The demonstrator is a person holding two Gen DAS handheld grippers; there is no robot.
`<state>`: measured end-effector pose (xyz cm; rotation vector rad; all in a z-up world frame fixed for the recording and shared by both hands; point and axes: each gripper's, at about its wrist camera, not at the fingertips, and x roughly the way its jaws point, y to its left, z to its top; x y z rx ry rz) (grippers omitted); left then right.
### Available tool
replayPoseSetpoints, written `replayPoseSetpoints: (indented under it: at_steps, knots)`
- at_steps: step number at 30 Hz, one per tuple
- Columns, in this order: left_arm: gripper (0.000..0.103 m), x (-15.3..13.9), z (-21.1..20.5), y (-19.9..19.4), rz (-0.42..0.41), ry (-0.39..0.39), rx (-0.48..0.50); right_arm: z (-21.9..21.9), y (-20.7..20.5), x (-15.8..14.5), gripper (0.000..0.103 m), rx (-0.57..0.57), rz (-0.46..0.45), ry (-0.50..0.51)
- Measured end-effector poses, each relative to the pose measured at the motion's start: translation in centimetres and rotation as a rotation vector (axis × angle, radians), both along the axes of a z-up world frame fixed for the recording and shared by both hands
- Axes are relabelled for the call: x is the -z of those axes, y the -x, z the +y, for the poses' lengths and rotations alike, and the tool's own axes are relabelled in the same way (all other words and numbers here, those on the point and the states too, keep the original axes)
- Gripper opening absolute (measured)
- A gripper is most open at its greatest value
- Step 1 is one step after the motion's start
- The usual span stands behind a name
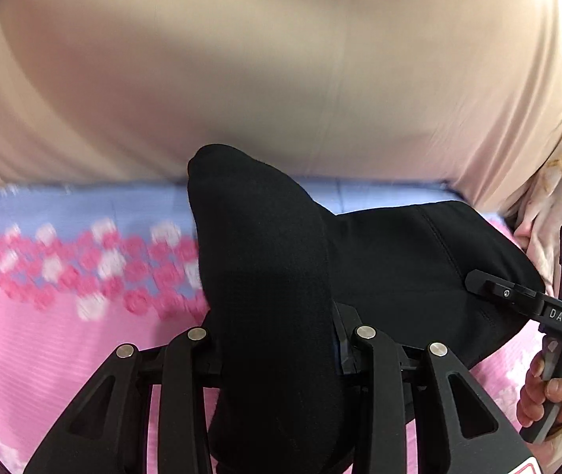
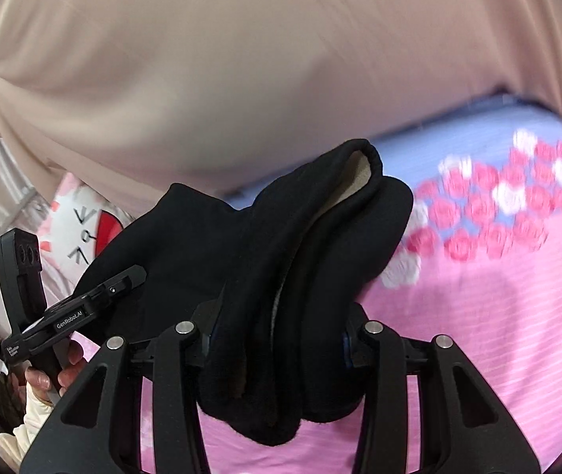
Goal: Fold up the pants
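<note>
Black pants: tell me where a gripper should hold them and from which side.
Grip the black pants at the thick bunched edge, coming from the near side above the pink bedsheet. The fabric stands up in a ridge there; both the right gripper and left gripper are clamped on it.

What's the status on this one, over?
Left gripper shut on pants. Right gripper shut on pants too. Pants lifted over pink bedspread. Nothing in the way.

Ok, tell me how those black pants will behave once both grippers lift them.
The black pants look floppy: they bulge and droop around each hand-held gripper. Thick fleecy lining suggests some weight and grip, so slipping seems unlikely.
</note>
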<state>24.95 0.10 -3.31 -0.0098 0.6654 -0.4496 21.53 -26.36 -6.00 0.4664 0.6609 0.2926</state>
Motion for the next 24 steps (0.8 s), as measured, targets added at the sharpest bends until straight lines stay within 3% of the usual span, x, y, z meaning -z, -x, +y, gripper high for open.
replayPoseSetpoints:
  at_steps: [4,8,11,13,15,16,19,22,24]
  knots:
    - [0.036,2.3,0.3,-0.5,0.039,-0.022,-0.006,-0.3,-0.2,2.2,0.043,-0.010,0.047,-0.003]
    - [0.061,3.9,0.9,-0.9,0.098,-0.040,-0.046,-1.4,-0.5,4.0,0.063,-0.003,0.139,-0.041]
    - [0.063,3.7,3.7,-0.1,0.131,0.007,-0.077,-3.7,1.8,3.8,0.074,0.066,0.145,-0.063]
    - [0.062,1.9,6.2,1.8,0.069,-0.029,-0.163,-5.3,4.4,2.1,0.074,0.157,0.111,-0.027]
    - [0.061,-0.4,7.9,3.5,-0.012,-0.091,-0.268,-6.3,7.6,-0.9,0.065,0.256,0.026,0.054]
    - [0.061,-2.4,8.4,4.4,-0.070,-0.103,-0.293,-6.2,8.4,-2.4,0.054,0.259,-0.006,0.080]
    - [0.061,-7.3,7.2,4.9,-0.150,-0.085,-0.285,-3.4,8.3,-7.1,0.039,0.216,-0.104,0.159]
    - [0.066,-8.9,3.1,2.6,-0.155,-0.091,-0.259,1.6,4.6,-8.8,0.034,0.106,-0.137,0.216]
    - [0.066,-7.6,0.3,0.0,-0.100,-0.137,-0.247,5.1,0.5,-7.2,0.031,0.045,-0.093,0.278]
